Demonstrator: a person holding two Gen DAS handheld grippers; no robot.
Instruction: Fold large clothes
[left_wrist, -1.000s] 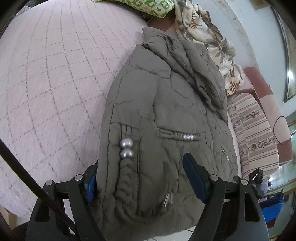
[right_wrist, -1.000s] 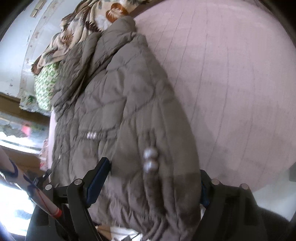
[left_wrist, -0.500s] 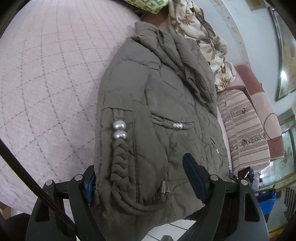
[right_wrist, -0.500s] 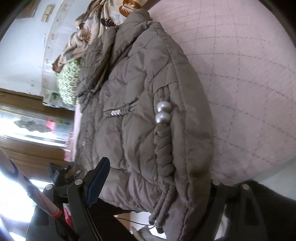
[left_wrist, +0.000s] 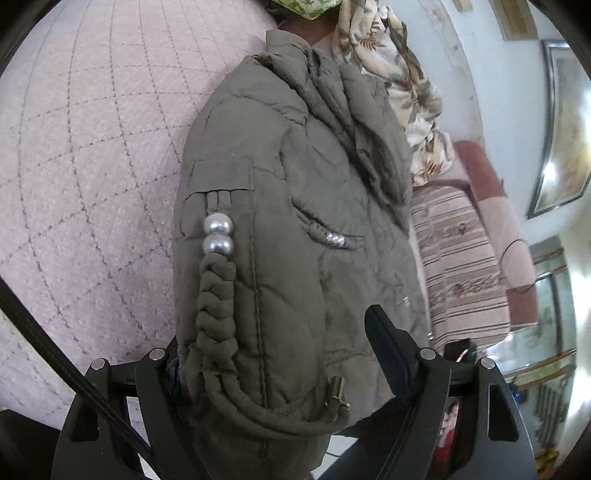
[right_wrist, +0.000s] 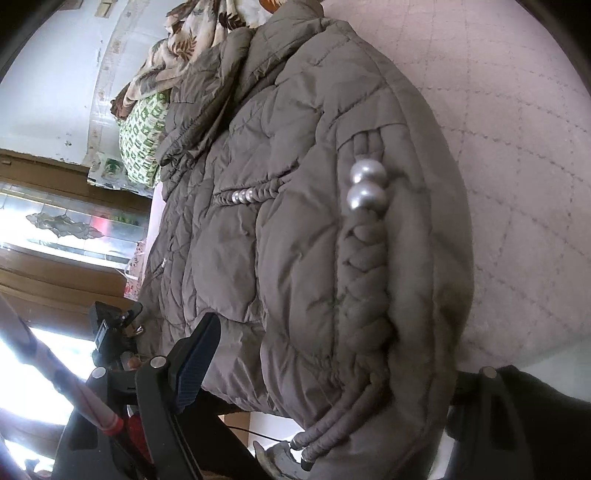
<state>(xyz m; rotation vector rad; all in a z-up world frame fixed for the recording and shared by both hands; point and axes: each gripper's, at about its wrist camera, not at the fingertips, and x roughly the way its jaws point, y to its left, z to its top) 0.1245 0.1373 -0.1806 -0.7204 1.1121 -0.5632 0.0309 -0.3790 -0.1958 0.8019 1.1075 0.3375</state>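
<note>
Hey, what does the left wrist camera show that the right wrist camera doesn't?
Only the left wrist view shows the striped sofa and a framed picture on the wall. Only the right wrist view shows the window and a red-tipped white pole. Both show the olive jacket, its two pearl beads, the pink quilted bedspread and the floral cloth.

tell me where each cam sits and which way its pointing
Left wrist: sits on the left gripper, looking forward along its fingers over the olive jacket on the pink quilt; both black finger mounts show.
Right wrist: sits on the right gripper, looking forward along the same jacket toward the floral cloth; its left finger shows clearly, and the left gripper's tip peeks in at left.
Shared: jacket, pearl beads, quilt.
</note>
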